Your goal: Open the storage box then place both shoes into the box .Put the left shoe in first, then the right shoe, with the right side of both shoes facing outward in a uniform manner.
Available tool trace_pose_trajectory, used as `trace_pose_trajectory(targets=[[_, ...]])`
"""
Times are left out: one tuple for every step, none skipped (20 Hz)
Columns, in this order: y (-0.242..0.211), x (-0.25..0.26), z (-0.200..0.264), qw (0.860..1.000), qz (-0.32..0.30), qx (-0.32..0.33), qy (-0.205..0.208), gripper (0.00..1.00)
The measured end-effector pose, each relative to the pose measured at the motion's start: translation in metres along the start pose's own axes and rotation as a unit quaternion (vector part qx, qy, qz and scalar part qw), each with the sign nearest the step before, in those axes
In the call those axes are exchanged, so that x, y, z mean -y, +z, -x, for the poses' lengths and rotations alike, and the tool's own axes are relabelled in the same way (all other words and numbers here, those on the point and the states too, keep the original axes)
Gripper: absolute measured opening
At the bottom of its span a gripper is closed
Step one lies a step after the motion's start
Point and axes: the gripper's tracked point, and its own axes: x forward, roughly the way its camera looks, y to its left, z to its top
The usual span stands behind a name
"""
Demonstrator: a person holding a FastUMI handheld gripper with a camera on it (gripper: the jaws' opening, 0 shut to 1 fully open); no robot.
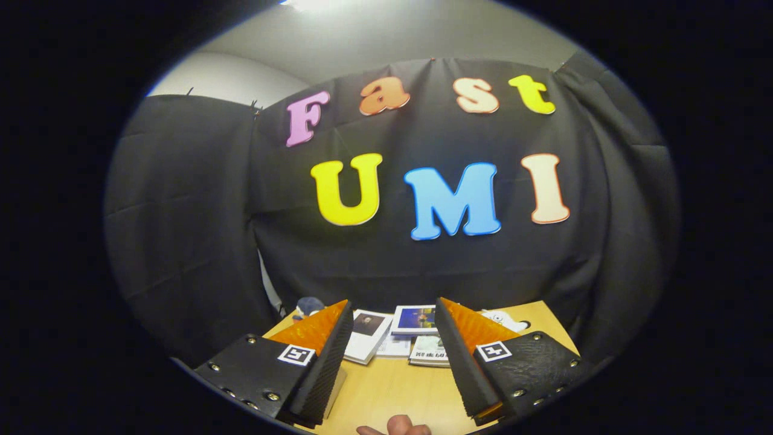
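My gripper (392,308) is held high and level, looking at the booth's back wall, with its two fingers spread wide and nothing between them. Below the fingers lies the wooden table (392,386). Fingertips of a person's hand (395,426) show at the near edge of the table, between the fingers.
Several books and booklets (392,338) lie at the table's far side, beyond the fingers. A small dark blue plush thing (308,307) sits at the far left corner, and a white plush thing (504,320) lies at the far right, partly behind the right finger.
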Motion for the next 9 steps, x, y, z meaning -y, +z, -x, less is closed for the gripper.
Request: trace_pose_trajectory(targets=[[0.008,0.01,0.006,1.0,0.001,0.019,-0.011,0.82],[0.012,0.02,0.011,0.999,0.004,0.03,-0.028,0.82],[0.013,0.032,0.016,0.998,0.008,0.033,-0.046,0.82],[0.014,0.038,0.02,0.998,0.012,0.036,-0.051,0.83],[0.014,0.039,0.024,0.998,0.013,0.037,-0.052,0.84],[0.014,0.04,0.027,0.998,0.01,0.038,-0.05,0.89],[0.015,0.042,0.027,0.998,0.007,0.038,-0.051,0.95],[0.012,0.048,0.029,0.998,0.006,0.036,-0.055,0.98],[0.013,0.051,0.03,0.998,0.002,0.037,-0.052,0.98]])
